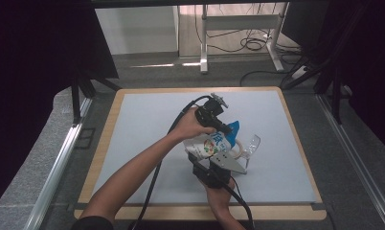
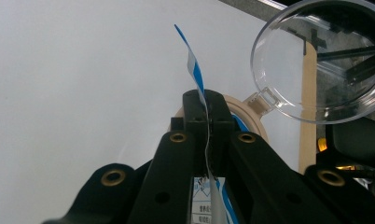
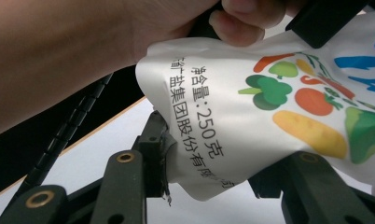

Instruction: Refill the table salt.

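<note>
Grey carpet and cables surround your desk (image 1: 133, 143), whose pale mat has a wooden border. Over the middle of the mat you hold a white pouch (image 1: 210, 143) printed with vegetables and blue lettering, lifted between both tools. Your left hand-held gripper (image 2: 206, 109) is pressed together on the pouch's thin blue-and-white top edge, which stands up between its black jaws. Your right hand-held gripper (image 3: 213, 154) pinches the pouch's lower end from below, one jaw on each side of the white film. Just beside the pouch sits a beige ring (image 2: 248, 114) with a clear round hinged lid (image 2: 316, 60) tipped open.
</note>
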